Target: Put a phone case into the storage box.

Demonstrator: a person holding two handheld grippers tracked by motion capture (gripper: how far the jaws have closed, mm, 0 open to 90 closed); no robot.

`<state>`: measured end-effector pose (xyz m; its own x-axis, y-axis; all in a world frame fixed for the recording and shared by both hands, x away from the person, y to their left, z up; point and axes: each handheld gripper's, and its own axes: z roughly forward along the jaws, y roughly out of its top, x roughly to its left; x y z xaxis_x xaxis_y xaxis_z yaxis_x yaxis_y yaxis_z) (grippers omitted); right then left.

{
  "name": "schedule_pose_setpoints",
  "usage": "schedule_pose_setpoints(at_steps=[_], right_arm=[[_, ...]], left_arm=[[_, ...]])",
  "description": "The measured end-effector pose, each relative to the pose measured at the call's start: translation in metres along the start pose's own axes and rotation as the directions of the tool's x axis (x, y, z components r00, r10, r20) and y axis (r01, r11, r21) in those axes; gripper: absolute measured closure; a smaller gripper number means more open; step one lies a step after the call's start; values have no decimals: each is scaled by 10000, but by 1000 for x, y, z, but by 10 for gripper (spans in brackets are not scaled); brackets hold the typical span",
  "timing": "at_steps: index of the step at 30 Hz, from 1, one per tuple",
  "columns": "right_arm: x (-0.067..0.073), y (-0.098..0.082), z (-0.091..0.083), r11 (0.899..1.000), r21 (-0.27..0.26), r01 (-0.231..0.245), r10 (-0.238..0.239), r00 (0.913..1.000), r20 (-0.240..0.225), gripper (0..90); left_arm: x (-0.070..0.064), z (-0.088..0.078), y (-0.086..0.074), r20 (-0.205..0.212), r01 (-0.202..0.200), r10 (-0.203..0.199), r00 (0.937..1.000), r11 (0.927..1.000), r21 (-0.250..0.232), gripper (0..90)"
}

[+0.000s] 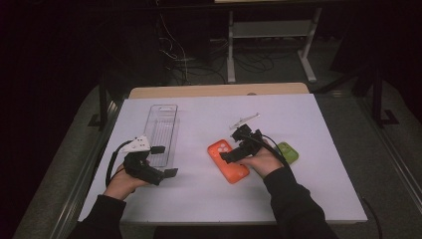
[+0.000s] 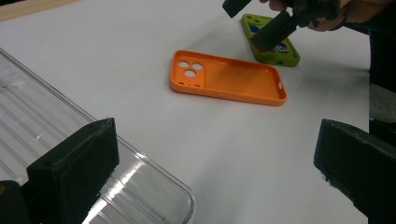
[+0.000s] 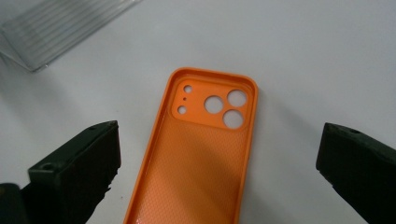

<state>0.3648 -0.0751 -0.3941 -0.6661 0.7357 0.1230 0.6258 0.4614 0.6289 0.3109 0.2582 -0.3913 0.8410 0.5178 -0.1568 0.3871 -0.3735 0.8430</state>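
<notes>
Dark room; white table (image 1: 199, 199); cables (image 1: 174, 55) on floor behind.

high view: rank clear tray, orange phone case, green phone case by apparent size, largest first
1. clear tray, the longest outline by a clear margin.
2. orange phone case, lying open side up with the right hand-held gripper over it.
3. green phone case, though the hand and gripper cover part of it, so its full size is unsure.

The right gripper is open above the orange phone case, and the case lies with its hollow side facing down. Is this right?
Not quite. The right gripper is open above the orange phone case, but the case lies hollow side up: the right gripper view shows its raised rim and inner surface.
</notes>
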Motion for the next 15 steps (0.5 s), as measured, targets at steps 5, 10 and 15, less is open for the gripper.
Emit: schedule_pose_setpoints(at_steps=[5,10,15], right_arm=[[4,-7,9,9995,312,-8,5,10000,98,0],[6,-10,14,9980,624,-88,78,9998,156,0],[10,-14,20,9966,810,-126,111,9998,192,0]], left_arm=[[0,0,0,1,5,-5,10000,10000,-10,0],[0,0,0,-1,30,-30,10000,10000,-27,0],[0,0,0,1,3,-3,10000,10000,6,0]])
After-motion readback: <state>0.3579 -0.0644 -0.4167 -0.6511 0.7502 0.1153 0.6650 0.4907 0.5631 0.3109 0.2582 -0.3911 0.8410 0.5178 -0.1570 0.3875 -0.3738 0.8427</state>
